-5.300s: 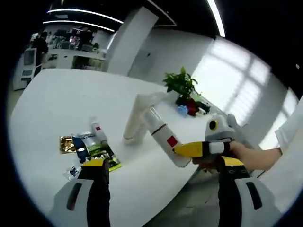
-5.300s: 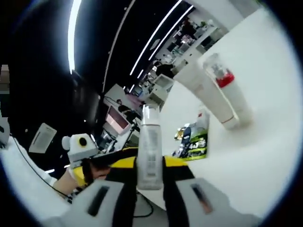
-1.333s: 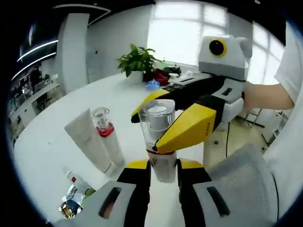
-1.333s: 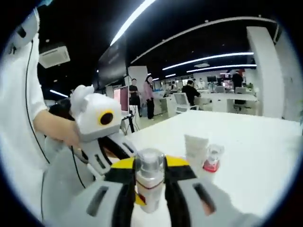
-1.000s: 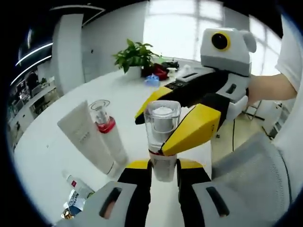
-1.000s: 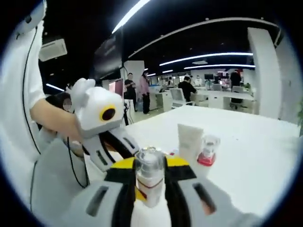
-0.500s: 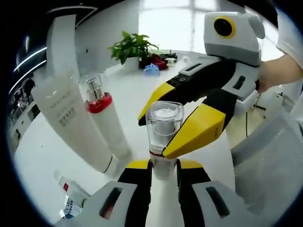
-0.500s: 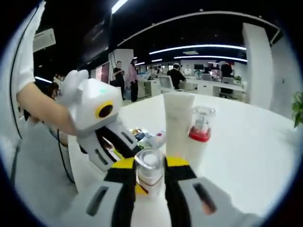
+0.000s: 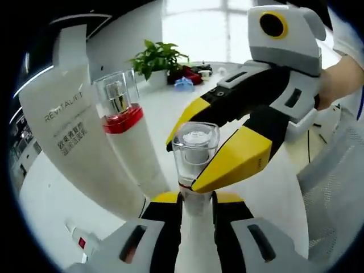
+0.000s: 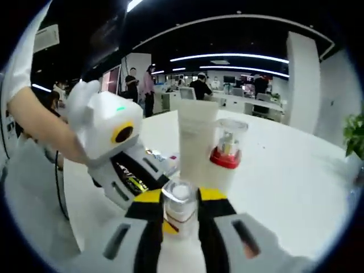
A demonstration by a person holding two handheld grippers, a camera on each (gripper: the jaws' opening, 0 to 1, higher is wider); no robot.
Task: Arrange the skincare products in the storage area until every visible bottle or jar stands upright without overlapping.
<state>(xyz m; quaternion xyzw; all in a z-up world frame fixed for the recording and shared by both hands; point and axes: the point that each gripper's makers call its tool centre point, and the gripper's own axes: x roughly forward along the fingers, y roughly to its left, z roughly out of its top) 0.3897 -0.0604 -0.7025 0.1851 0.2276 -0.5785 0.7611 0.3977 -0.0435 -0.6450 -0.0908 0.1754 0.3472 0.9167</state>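
- Held bottle point(image 9: 195, 165): clear cap, red band beneath it, white body. It stands at the centre of the left gripper view and low at the centre of the right gripper view point(image 10: 180, 211). Its long axis runs upright, cap toward the top of both frames.
- Left gripper point(image 9: 196, 200): clenched on the held bottle's white body, just below the red band, jaws rising from the bottom edge.
- Right gripper point(image 10: 180, 196): clenched on the same bottle, higher up near the cap. In the left gripper view it enters from the upper right point(image 9: 219, 151), its yellow jaws pressed to either side of the neck.
- Red-collared bottle point(image 9: 128, 136): upright on the worktop point(image 9: 51, 199), just left of the held bottle in the left gripper view. In the right gripper view point(image 10: 226, 152) it stands directly behind the held bottle.
- White tube point(image 9: 74, 148): upright, printed lettering on its face, touching or almost touching the red-collared bottle's far side. Seen also in the right gripper view point(image 10: 194, 142).
- Deciding relation: the two standing items lie close to the upper left of the held bottle in the left gripper view, with bare worktop to its right. The bottle is already vertical, so by my judgement it wants setting down there, clear of the red-collared bottle.
- Sachets point(image 10: 159, 158): lying flat, centre left of the right gripper view; another small item point(image 9: 79, 242) at lower left of the left gripper view.
- Potted plant point(image 9: 161, 57): far end of the worktop, upper centre.
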